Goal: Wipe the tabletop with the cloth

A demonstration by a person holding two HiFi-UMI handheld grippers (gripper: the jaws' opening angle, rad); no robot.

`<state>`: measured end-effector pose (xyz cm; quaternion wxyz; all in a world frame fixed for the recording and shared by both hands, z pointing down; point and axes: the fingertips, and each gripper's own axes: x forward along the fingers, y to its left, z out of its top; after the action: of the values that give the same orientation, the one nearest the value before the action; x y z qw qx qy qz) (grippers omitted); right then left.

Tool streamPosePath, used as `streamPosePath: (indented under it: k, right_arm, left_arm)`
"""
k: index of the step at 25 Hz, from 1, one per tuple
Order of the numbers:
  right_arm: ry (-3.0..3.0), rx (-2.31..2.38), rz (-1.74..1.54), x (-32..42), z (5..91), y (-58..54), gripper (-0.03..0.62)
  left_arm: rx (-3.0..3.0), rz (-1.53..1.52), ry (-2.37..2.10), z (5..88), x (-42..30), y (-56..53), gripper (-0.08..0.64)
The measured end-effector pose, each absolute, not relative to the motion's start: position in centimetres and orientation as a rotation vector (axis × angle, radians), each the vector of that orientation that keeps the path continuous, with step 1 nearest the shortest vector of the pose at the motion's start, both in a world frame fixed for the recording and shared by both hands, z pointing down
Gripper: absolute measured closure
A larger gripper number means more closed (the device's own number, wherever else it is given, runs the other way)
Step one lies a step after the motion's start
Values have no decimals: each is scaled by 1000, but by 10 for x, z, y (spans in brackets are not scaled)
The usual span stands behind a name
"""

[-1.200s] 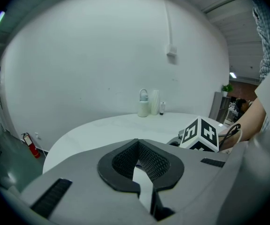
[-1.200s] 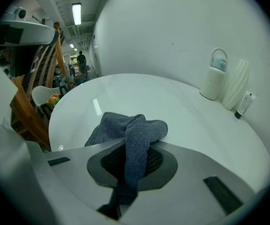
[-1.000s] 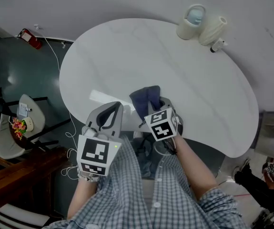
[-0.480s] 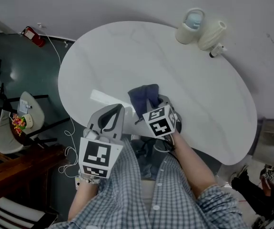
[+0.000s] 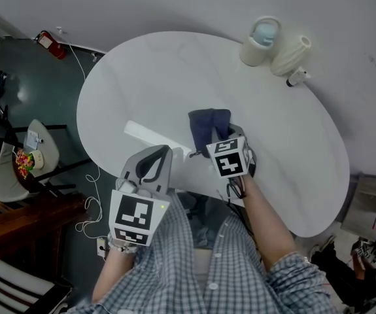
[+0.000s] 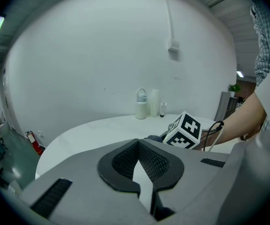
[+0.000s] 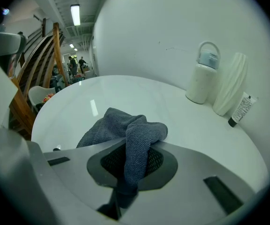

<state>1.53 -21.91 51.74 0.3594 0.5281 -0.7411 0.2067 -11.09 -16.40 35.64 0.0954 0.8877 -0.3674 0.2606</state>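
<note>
Your right tool (image 7: 127, 170) pinches the dark blue terry cloth (image 7: 125, 125), presumably to drag it across the white oval counter (image 5: 174, 77). Your left tool (image 5: 153, 163) is closed, empty and idle at the counter's edge.

White lidded jug (image 5: 261, 33); ribbed white vase (image 5: 290, 52) just beside it; small bottle (image 5: 297, 77) near the vase. Floor: red fire extinguisher (image 5: 46, 43), white cable (image 5: 76, 61), pale chair (image 5: 8, 188).

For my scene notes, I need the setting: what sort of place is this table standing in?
Probably a workshop or office hall, not a home: a red fire extinguisher sits on the floor beside the white kidney-shaped tabletop, and a ceiling strip light shows beyond.
</note>
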Motion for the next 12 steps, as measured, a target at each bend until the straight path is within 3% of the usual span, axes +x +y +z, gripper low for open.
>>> streamPosePath:
  k: [12]
  right_arm:
    - [-1796, 1536, 626, 119, 518, -210, 558]
  left_arm:
    - [2655, 768, -1045, 355, -64, -161, 557]
